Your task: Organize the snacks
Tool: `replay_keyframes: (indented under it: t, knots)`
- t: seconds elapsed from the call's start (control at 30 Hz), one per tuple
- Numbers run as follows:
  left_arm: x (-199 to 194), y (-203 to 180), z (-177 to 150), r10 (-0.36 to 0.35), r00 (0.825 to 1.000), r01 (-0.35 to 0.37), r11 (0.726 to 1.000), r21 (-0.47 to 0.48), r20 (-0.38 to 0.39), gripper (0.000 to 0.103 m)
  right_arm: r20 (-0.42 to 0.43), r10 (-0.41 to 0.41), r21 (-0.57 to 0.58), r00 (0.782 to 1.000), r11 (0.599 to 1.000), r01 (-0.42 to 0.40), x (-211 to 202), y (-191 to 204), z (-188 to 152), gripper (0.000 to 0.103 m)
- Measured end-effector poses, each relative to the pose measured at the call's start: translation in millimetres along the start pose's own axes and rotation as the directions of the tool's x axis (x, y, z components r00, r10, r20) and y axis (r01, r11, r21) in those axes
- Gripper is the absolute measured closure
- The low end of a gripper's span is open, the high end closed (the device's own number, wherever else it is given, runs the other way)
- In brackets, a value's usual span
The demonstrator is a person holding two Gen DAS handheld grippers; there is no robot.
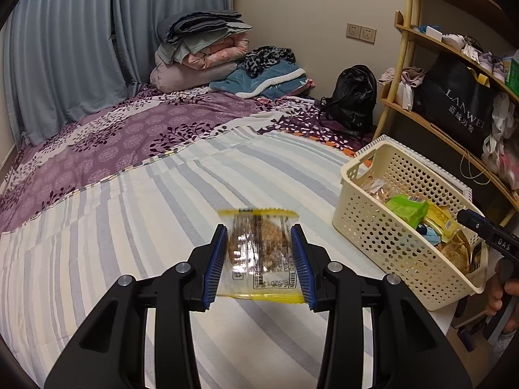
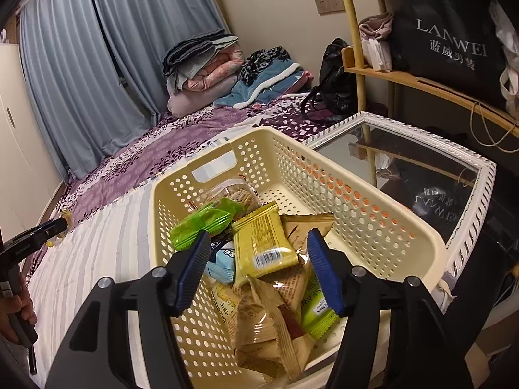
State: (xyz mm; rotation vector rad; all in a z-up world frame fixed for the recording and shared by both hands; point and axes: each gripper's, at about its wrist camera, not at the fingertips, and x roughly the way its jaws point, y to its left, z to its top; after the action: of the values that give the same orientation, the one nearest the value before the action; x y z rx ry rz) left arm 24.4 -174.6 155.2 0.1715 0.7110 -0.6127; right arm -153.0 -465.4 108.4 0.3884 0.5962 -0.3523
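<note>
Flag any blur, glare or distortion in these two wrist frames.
Left wrist: the held packet is motion-smeared with glare on its film, the basket sharp; fisheye bends the shelf and blacks out the corners. Right wrist: the yellow packet in the basket is slightly smeared at its barcode; the mirror reflects the shelf; same fisheye bend.
</note>
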Motion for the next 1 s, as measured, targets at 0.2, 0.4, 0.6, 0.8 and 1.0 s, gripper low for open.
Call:
replay_keyframes:
  t: [0.2,0.4,0.6,0.8,1.0]
  knots:
    - [-2,-21,13,-0.025,0.999,0.024,0.999,0.042,0.026,0.062,0.003,-0.001,0.000,1.000,1.000,0.001,-2,-4,-4,0.041]
    - [5,-36,16,-0.027,1.000,0.027,0.997,0.068,0.010,0.061,0.045,0.010,0.017,0.999,1.000,-0.010,-13,-9,-5,0.041]
    - [36,-27,-11,-0.033,0.995,0.033,0.999,0.000,-0.099,0.061,0.056,0.018,0.031,0.998,0.999,-0.020,-14,-13,-8,0.041]
    - [74,-20,-51,-0.024,0.976,0.014,0.999,-0.045,-0.217,0.061,0.054,0.029,0.027,0.998,0.999,-0.030,-14,-13,-10,0.041]
    - [88,-13,-66,0.015,0.969,-0.030,0.998,-0.055,-0.248,0.035,0.065,0.028,0.035,0.997,0.999,-0.030,-16,-13,-9,0.037]
